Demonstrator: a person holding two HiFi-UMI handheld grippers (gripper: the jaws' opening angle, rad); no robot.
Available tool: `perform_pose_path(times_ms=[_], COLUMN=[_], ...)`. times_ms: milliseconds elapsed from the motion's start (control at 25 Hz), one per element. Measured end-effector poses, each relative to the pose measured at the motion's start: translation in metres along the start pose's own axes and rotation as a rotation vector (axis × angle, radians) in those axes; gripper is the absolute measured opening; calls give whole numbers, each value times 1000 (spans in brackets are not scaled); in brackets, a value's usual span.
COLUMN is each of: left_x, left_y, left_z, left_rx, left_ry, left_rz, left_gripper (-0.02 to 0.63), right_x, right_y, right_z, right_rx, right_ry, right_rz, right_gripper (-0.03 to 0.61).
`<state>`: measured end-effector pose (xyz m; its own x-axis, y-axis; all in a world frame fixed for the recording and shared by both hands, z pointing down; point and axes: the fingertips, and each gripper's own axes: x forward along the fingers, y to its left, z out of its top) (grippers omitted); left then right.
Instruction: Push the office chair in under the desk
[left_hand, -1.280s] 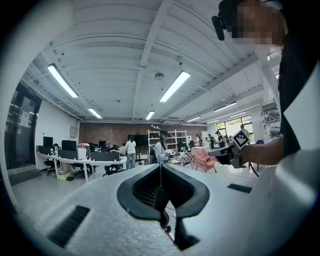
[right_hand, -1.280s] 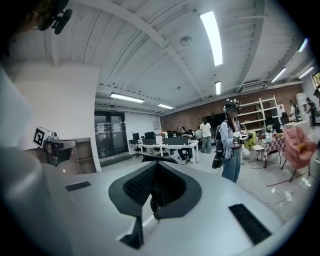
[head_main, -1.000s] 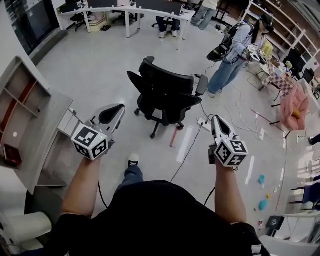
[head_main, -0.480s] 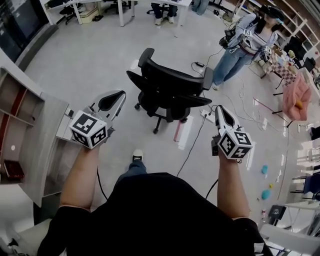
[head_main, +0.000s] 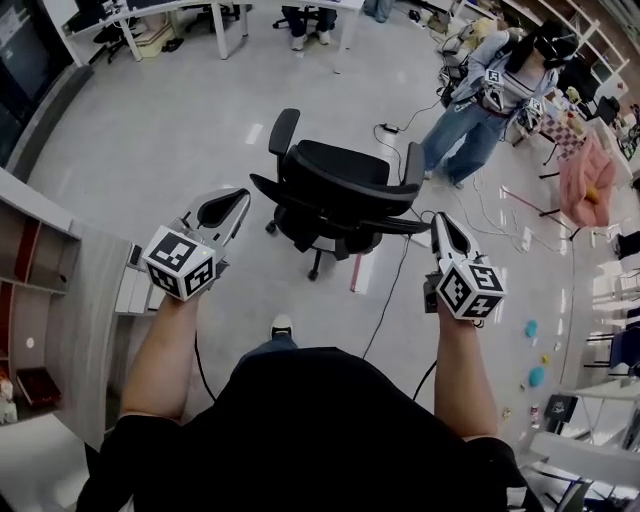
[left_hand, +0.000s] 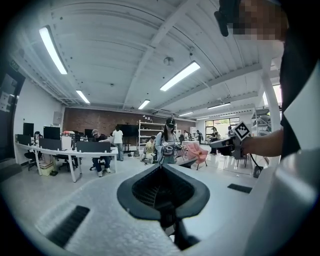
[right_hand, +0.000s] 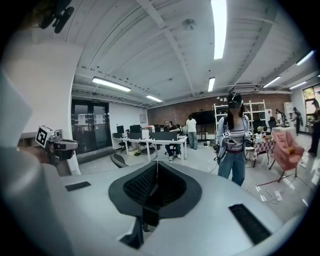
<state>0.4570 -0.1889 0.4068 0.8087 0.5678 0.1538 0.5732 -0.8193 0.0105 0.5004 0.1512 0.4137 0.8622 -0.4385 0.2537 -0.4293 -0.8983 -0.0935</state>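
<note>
The left gripper (head_main: 236, 199) and right gripper (head_main: 441, 220), both closed on nothing, flank the black office chair (head_main: 345, 175) (standing on grey floor (head_main: 170, 120)); the right tip perhaps touches it.

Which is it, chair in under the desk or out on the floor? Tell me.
Out. The office chair stands upright on open floor, no desk over it.

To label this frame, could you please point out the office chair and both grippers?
office chair (head_main: 345, 178), head view, its black middle.
left gripper (head_main: 239, 196), head view, closed tips.
right gripper (head_main: 441, 219), head view, closed tips.
</note>
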Motion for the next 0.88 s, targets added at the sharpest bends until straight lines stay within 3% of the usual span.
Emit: perform_pose_path(times_ms=[480,880], left_x=[39,57], left_y=[74,89], left_z=[0,1], left_rx=[-6,-1], left_ry=[8,1], left_rz=[-103,-166], left_gripper=[21,21], right_x=[43,51], right_y=[6,3], right_z=[22,27], right_rx=[19,29], right_ry=[-13,-26], right_rz=[-123,-186], right_gripper=[11,11])
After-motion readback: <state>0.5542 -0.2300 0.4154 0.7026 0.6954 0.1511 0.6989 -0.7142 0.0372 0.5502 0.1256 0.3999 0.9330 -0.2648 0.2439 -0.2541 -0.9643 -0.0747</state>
